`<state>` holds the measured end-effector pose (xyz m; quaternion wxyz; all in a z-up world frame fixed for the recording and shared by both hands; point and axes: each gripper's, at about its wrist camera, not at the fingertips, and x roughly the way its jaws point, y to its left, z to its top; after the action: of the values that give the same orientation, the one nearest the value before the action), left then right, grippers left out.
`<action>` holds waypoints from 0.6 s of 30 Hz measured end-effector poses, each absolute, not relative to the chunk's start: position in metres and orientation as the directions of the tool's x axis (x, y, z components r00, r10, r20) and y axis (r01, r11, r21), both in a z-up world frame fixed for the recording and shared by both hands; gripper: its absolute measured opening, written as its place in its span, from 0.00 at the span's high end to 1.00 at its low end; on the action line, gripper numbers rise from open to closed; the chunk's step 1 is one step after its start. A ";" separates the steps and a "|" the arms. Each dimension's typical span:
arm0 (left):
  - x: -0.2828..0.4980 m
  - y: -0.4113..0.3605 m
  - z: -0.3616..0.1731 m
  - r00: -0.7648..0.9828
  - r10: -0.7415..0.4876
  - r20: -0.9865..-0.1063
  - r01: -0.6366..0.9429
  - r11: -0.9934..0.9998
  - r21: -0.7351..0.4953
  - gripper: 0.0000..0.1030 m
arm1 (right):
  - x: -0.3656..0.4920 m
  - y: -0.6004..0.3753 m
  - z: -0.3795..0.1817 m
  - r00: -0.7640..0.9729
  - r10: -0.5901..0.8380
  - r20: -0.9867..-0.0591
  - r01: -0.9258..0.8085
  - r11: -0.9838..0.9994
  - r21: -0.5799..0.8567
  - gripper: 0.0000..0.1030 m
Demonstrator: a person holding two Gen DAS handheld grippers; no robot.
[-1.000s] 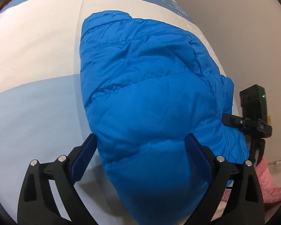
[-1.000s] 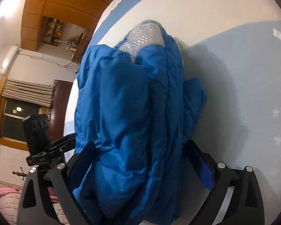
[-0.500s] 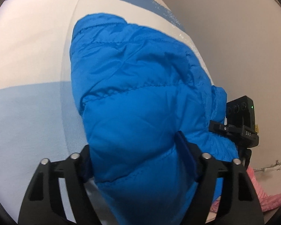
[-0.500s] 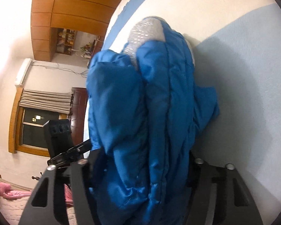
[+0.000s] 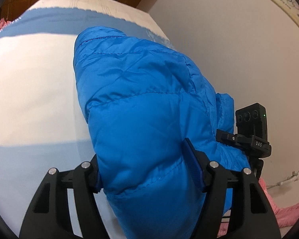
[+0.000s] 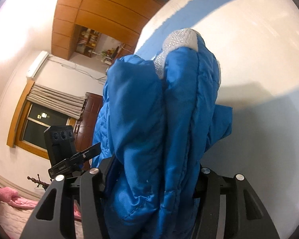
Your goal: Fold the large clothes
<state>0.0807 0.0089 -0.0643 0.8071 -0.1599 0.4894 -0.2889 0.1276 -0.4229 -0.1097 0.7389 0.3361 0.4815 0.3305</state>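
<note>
The blue down jacket (image 5: 149, 103) lies on a bed with a white and pale-blue striped sheet (image 5: 29, 91), already gathered into a thick, narrow bundle with its silvery dotted lining (image 6: 179, 39) showing at the far end, so the first folds look done. What seems left is to bring the near end over onto the far end and settle the bundle flat. The left gripper (image 5: 147, 171) has the near end of the bundle between its blue pads; its jaws are closing and the padding bulges over them. The right gripper (image 6: 151, 177) pinches the same end from the other side, its jaws pressed into the puffy layers. Each gripper appears at the edge of the other's view. No container is in sight; a pink blanket (image 6: 8, 199) lies beyond the bed.
</note>
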 end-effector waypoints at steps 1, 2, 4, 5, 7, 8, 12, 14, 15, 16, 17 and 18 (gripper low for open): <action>0.084 0.013 -0.064 0.362 -0.619 -0.697 0.307 0.785 -0.538 0.36 | 0.138 -0.419 -0.107 0.313 0.814 -0.489 -0.178 0.556 0.812 0.47; 0.090 0.019 -0.062 0.374 -0.611 -0.697 0.300 0.791 -0.533 0.36 | 0.149 -0.414 -0.105 0.308 0.816 -0.489 -0.190 0.556 0.809 0.47; 0.100 0.029 -0.060 0.397 -0.596 -0.698 0.286 0.803 -0.524 0.36 | 0.169 -0.403 -0.102 0.296 0.820 -0.490 -0.209 0.556 0.804 0.47; 0.102 0.031 -0.060 0.404 -0.592 -0.698 0.281 0.806 -0.521 0.36 | 0.180 -0.398 -0.101 0.289 0.822 -0.490 -0.219 0.555 0.803 0.47; 0.110 0.040 -0.060 0.421 -0.578 -0.699 0.263 0.815 -0.516 0.36 | 0.200 -0.388 -0.102 0.271 0.829 -0.489 -0.231 0.549 0.803 0.47; 0.114 0.044 -0.061 0.429 -0.570 -0.701 0.254 0.821 -0.512 0.36 | 0.209 -0.384 -0.104 0.263 0.832 -0.488 -0.236 0.546 0.804 0.47; 0.128 0.053 -0.065 0.448 -0.541 -0.712 0.210 0.838 -0.504 0.36 | 0.242 -0.365 -0.114 0.226 0.838 -0.496 -0.248 0.542 0.803 0.47; 0.132 0.056 -0.069 0.456 -0.525 -0.719 0.194 0.846 -0.496 0.36 | 0.259 -0.357 -0.121 0.207 0.842 -0.499 -0.247 0.538 0.805 0.47; 0.135 0.057 -0.071 0.458 -0.520 -0.721 0.189 0.849 -0.493 0.36 | 0.266 -0.352 -0.123 0.200 0.842 -0.501 -0.246 0.538 0.806 0.47; 0.139 0.061 -0.074 0.459 -0.514 -0.724 0.180 0.852 -0.491 0.36 | 0.274 -0.347 -0.127 0.192 0.842 -0.504 -0.244 0.538 0.807 0.47; 0.143 0.064 -0.078 0.458 -0.510 -0.728 0.169 0.854 -0.492 0.36 | 0.281 -0.342 -0.131 0.185 0.842 -0.508 -0.241 0.540 0.807 0.47; 0.146 0.061 -0.082 0.457 -0.508 -0.731 0.163 0.855 -0.492 0.36 | 0.288 -0.336 -0.131 0.181 0.841 -0.511 -0.238 0.541 0.806 0.47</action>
<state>0.1460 0.0615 -0.0817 0.8344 -0.1793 0.4810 -0.2008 0.2881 -0.3361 -0.1306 0.7106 0.2922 0.5154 0.3795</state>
